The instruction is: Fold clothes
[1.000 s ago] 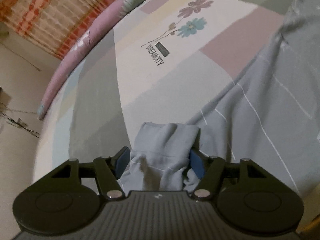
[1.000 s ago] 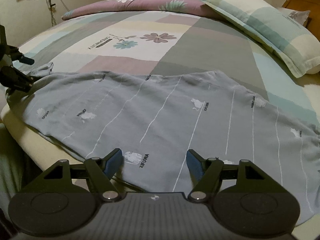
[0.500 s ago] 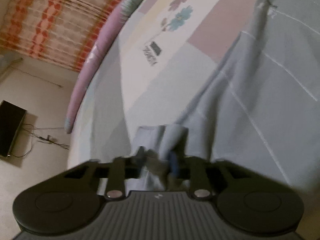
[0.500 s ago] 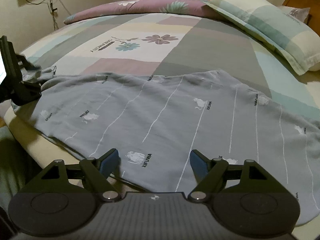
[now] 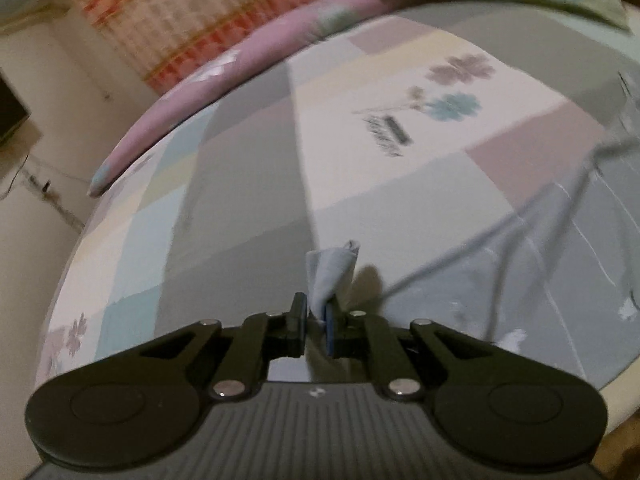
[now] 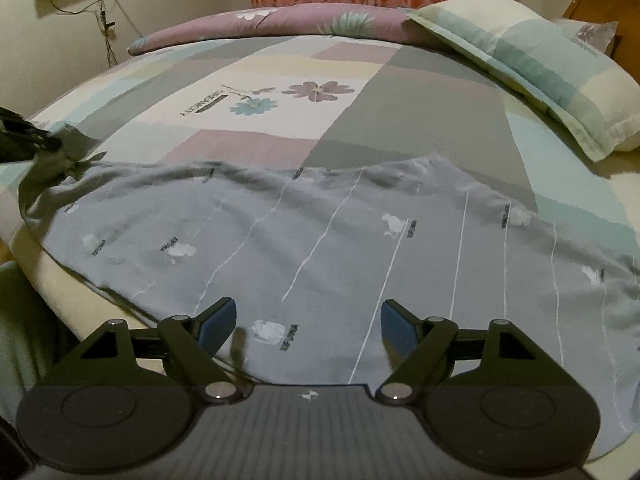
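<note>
A grey garment [image 6: 360, 240] with thin white stripes and small white prints lies spread across the near side of the bed. My left gripper [image 5: 316, 304] has its jaws closing on a bunched end of the garment [image 5: 332, 268], and the pads pinch the cloth, which stands up between them, lifted off the sheet. From there the fabric stretches away to the right in taut folds. The right wrist view shows the left gripper [image 6: 24, 140] at the far left edge, holding that raised end. My right gripper [image 6: 308, 316] hovers open over the garment's near edge, with nothing between its pads.
The patchwork bedsheet [image 6: 360, 92] with a flower print covers the bed. A checked pillow [image 6: 540, 68] lies at the back right, a rolled purple quilt [image 6: 280, 28] along the far side. A wooden headboard [image 6: 608, 0] is at right. The mattress edge [image 6: 60, 292] runs near left.
The left gripper closed on the garment's end and lifted it off the bed, drawing the fabric taut. The right gripper stayed in place, open.
</note>
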Tool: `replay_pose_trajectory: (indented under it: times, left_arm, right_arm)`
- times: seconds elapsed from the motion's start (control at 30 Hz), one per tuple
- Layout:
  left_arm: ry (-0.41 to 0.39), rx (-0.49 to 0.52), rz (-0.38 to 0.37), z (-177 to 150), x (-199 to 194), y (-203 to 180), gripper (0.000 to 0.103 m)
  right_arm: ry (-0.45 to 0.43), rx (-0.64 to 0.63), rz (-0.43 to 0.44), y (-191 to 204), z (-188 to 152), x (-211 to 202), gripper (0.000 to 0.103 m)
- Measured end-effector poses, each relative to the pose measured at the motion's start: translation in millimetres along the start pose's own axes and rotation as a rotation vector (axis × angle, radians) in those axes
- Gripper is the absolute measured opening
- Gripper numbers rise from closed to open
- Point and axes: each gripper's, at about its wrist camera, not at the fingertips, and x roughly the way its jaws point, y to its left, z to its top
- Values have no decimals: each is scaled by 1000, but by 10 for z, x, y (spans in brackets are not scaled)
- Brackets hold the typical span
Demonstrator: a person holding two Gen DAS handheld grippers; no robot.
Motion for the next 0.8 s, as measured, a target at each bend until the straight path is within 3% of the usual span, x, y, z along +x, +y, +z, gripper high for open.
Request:
replay_pose_trajectory:
  times: [0.27,0.37,0.7,0.8]
  left_arm:
    - [15,-229,-22,-370,82,634,7]
    - [4,-317,-71,-537,139,747,7]
    - [-11,-529,-129,-1065,289,929,7]
    - [-18,-596,-157,-1191,322,980,7]
  right_arm:
    - [6,-45,-9,123,75,0,83]
    - [12,-69,-9,189,115,1,83]
    - [18,-257,44,629,502,77,83]
    - [-13,-331,92,847,704,119,77]
